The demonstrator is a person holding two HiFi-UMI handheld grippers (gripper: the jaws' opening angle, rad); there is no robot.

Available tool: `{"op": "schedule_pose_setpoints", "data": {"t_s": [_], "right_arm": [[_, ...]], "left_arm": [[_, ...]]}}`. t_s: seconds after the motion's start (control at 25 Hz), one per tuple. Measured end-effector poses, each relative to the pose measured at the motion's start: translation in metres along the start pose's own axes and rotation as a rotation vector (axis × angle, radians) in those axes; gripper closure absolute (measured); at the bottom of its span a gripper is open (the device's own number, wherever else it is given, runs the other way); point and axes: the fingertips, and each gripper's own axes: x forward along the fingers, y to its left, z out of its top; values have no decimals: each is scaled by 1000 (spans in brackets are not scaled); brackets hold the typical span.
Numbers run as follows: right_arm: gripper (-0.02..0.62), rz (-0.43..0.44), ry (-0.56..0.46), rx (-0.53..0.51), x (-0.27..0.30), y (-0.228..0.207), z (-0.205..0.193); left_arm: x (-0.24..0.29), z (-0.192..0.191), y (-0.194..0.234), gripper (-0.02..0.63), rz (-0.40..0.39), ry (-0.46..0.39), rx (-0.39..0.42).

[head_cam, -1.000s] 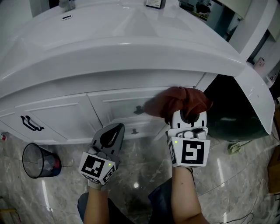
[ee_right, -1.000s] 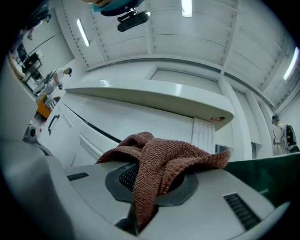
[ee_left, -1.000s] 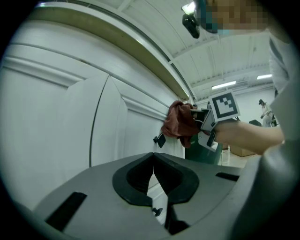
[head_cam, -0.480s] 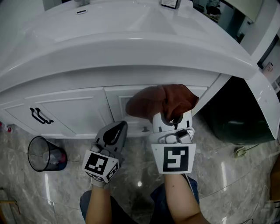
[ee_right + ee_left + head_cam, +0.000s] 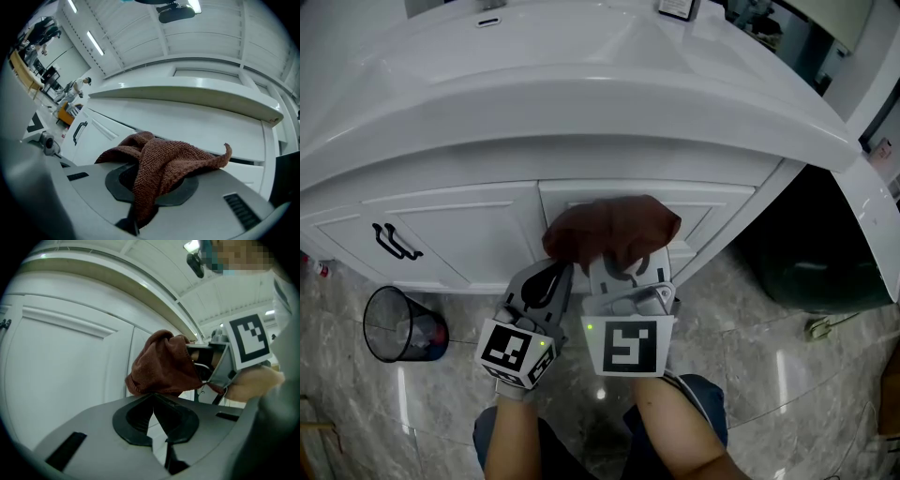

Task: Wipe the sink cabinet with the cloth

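A brown cloth [image 5: 612, 229] is bunched against the white drawer front of the sink cabinet [image 5: 469, 225], below the basin's rim. My right gripper [image 5: 628, 272] is shut on the cloth [image 5: 161, 161], which spills out over its jaws. The left gripper [image 5: 546, 281] hangs just left of it, jaws shut and empty, close in front of the cabinet doors. In the left gripper view the cloth [image 5: 161, 364] and the right gripper's marker cube [image 5: 248, 341] show just ahead and to the right.
A black handle [image 5: 394, 242] is on the left cabinet door. A mesh waste bin [image 5: 401, 326] stands on the marble floor at left. At right an open cabinet door [image 5: 872, 234] juts out beside a dark cavity. The white basin [image 5: 581, 66] overhangs above.
The right gripper has slid the cloth leftward along the drawer front, from near the open right door to the middle. The left gripper has stayed about where it was.
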Motion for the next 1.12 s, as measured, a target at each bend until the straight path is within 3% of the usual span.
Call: {"op": "schedule_pose_setpoints", "data": {"t_s": [0.28,0.44,0.84,1.12], "right_arm": [[537,-4,-3,-49,3,9,-3],[537,52,28,15,9,28,-20],[537,19,10,84,7,25,-33],[537,37,90,120,2,35,-70]], "left_arm": [[-2,-4,1,595,4,16,11],[-6,-8,7,595,12,24,10],[-5,-10,12,595,14,20,0],[-3,-17,18,595,21,24,-16]]}}
